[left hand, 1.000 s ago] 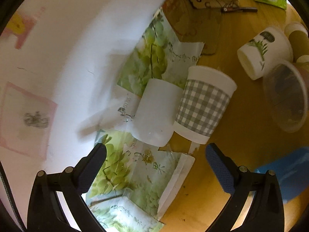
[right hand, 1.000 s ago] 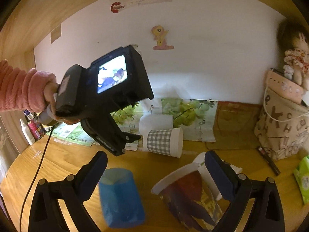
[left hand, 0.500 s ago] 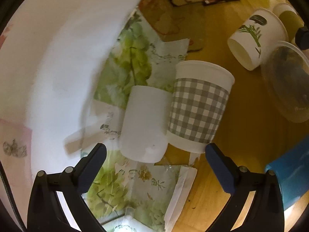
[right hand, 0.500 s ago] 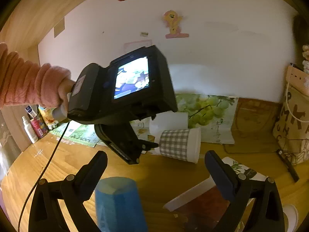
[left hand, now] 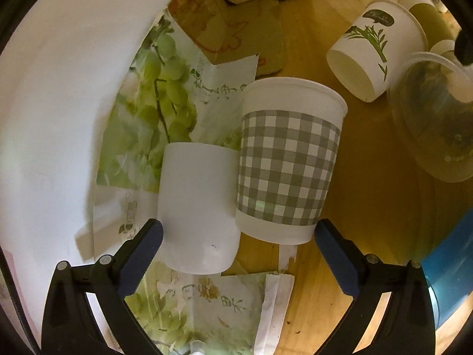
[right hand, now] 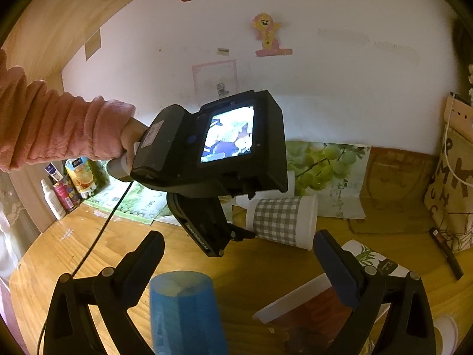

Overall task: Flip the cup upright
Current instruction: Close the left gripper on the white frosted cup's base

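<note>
A grey-checked white paper cup lies on its side on the wooden table, rim pointing away from me; it also shows in the right wrist view. A plain white cup lies beside it, touching it on the left. My left gripper is open, its fingers just short of the bases of both cups. In the right wrist view the left gripper's black body hangs over the cups. My right gripper is open and empty, above a blue cup standing upside down.
A leaf-printed cup and a clear plastic cup lie on their sides at the right. A brown-printed cup lies near the right gripper. Grape-printed paper bags lean on the white wall. A fabric bag stands at right, bottles at left.
My left gripper has moved closer to the checked and white cups, which now fill the space ahead of its fingers. The right gripper has dropped and drawn nearer the blue cup.
</note>
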The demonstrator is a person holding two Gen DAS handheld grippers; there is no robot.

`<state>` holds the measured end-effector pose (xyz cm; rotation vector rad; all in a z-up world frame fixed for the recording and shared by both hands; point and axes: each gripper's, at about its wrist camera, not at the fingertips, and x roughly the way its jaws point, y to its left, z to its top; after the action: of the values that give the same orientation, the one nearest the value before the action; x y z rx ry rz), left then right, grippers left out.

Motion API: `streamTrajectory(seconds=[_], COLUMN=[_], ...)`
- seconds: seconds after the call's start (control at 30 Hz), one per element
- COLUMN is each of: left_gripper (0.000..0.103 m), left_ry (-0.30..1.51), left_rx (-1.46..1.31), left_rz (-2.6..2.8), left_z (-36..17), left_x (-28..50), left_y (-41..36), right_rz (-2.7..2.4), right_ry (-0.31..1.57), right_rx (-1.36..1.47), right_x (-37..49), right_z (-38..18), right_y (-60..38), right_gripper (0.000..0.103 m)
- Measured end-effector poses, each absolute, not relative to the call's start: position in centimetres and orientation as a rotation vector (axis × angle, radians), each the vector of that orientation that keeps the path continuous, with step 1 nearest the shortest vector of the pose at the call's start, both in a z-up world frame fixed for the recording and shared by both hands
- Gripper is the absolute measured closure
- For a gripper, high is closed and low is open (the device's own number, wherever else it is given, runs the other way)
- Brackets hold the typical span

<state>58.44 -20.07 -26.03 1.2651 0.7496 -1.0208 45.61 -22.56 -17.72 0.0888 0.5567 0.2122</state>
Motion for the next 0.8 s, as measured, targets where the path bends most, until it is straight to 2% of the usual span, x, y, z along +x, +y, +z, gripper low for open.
streamTrajectory(seconds=[0.53,0.8], left_gripper=[0.001,0.005], left_ry=[0.723,0.724], left_rx=[1.374,1.391], left_rz=[-1.021,-0.989], left_z=[-26.6,-27.1], left_x=[58.2,58.7], left_y=[-20.4,-20.2], right_rz=[0.204,0.182], right_ry=[0.552,0.543], right_rx=[0.137,0.141], right_x=[45.4,45.3], right_z=[-17.6,-17.7], right_y=[-23.0,-23.1], right_gripper=[0.001,0.001])
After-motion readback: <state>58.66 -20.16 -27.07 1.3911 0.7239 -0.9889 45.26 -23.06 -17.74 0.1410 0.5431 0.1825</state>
